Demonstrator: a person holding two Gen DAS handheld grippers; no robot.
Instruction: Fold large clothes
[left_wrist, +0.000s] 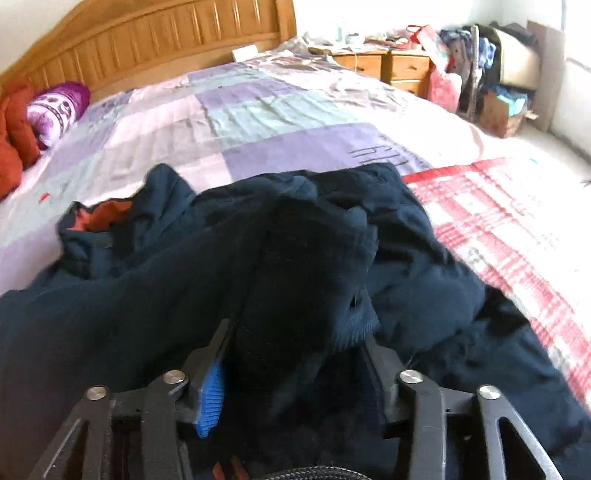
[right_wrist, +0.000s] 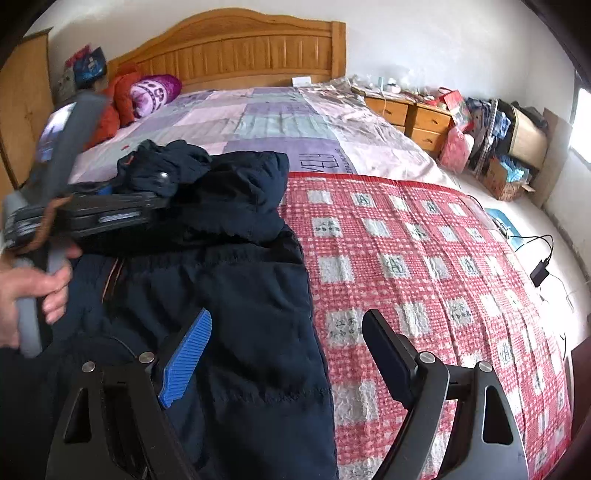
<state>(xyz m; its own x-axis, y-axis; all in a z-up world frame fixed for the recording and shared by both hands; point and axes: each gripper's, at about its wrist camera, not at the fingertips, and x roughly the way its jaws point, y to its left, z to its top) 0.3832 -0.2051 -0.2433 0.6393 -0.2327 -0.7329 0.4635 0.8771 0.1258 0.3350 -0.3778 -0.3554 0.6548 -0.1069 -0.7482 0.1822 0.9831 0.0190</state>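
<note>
A large dark navy padded jacket (right_wrist: 221, 258) lies on the bed, part folded, with an orange lining showing at its far left (left_wrist: 107, 218). In the left wrist view my left gripper (left_wrist: 295, 343) is shut on a thick ribbed fold of the jacket (left_wrist: 314, 266) and holds it above the rest. The left gripper's body (right_wrist: 110, 214) also shows in the right wrist view, over the jacket's far part. My right gripper (right_wrist: 286, 325) is open and empty, low over the jacket's near right edge, its blue pad (right_wrist: 188, 354) above the fabric.
The bed has a purple patchwork sheet (right_wrist: 258, 122) and a red checked blanket (right_wrist: 424, 258). Orange and purple pillows (right_wrist: 147, 92) lie by the wooden headboard (right_wrist: 240, 51). Wooden nightstands (right_wrist: 410, 114) and cluttered bags and boxes (right_wrist: 498, 147) stand at the right. A cable and adapter (right_wrist: 539, 273) lie at the bed's right edge.
</note>
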